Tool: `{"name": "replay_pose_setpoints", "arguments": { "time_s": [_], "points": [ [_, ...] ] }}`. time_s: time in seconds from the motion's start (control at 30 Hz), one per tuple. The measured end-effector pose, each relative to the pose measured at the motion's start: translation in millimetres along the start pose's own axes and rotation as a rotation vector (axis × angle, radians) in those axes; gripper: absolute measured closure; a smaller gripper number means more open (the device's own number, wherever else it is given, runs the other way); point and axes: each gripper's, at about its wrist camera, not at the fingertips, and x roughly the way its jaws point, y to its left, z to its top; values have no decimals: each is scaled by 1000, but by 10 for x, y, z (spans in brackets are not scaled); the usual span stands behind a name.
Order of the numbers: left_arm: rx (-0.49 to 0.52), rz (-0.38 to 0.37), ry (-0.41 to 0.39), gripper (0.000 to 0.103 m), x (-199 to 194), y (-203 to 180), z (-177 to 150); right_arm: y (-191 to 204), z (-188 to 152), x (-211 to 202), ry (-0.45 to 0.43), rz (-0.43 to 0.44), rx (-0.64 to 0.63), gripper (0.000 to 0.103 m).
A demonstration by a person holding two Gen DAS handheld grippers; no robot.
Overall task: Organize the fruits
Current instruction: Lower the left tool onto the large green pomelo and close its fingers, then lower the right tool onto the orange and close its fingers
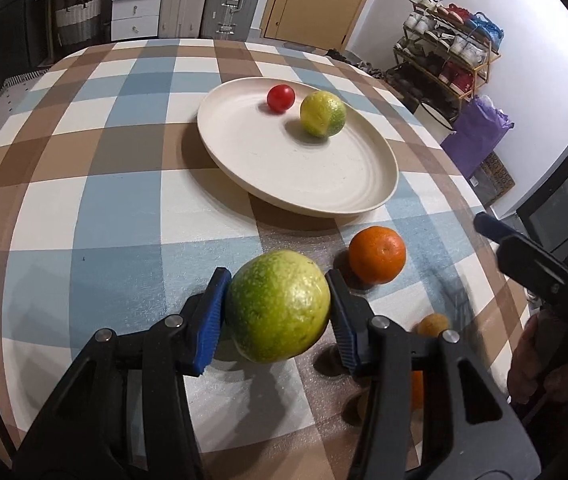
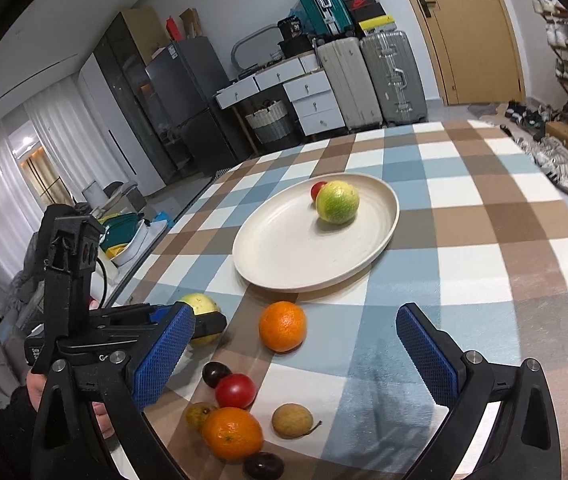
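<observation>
My left gripper (image 1: 279, 280) is shut on a large green-yellow fruit (image 1: 278, 306), its blue pads pressing both sides just above the checked tablecloth. In the right wrist view the same fruit (image 2: 200, 304) shows at the left, partly hidden by my right gripper's finger. Beyond it lies a cream plate (image 1: 296, 184) holding a red tomato (image 1: 280, 98) and a green-yellow citrus (image 1: 323, 114). An orange (image 1: 377, 255) sits on the cloth just right of the held fruit. My right gripper (image 2: 294, 314) stands open over the near fruits, with nothing between its fingers.
Loose on the cloth near me are a second orange (image 2: 232, 433), a tomato (image 2: 236, 391), two dark plums (image 2: 216, 373), and a brown longan (image 2: 292, 420). The table's edge (image 2: 156, 240) runs along the left. Suitcases, drawers and a shoe rack stand beyond.
</observation>
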Motion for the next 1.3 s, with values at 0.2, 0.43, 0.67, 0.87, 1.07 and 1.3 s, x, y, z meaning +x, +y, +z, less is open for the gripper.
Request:
{"name": "replay_pose_setpoints", "arguments": {
  "time_s": [0.2, 0.43, 0.67, 0.87, 1.07, 1.3],
  "points": [
    [7, 16, -16, 58, -109, 42, -34, -2, -21, 127, 53, 10, 21, 0],
    [-5, 23, -29, 58, -237, 121, -84, 55, -11, 287, 98, -12, -7, 1],
    [-15, 13, -27, 58, -272, 171, -131, 139, -32, 453, 144, -13, -24, 13],
    [-25, 7, -30, 58, -294, 206, -158, 180, -50, 537, 159, -38, -47, 27],
    [-29, 6, -34, 58, -323, 226, -134, 221, -66, 656, 193, -39, -59, 43],
    [-7, 9, -35, 58, -348, 179, -73, 117, -64, 775, 241, -20, 11, 65]
  ]
}}
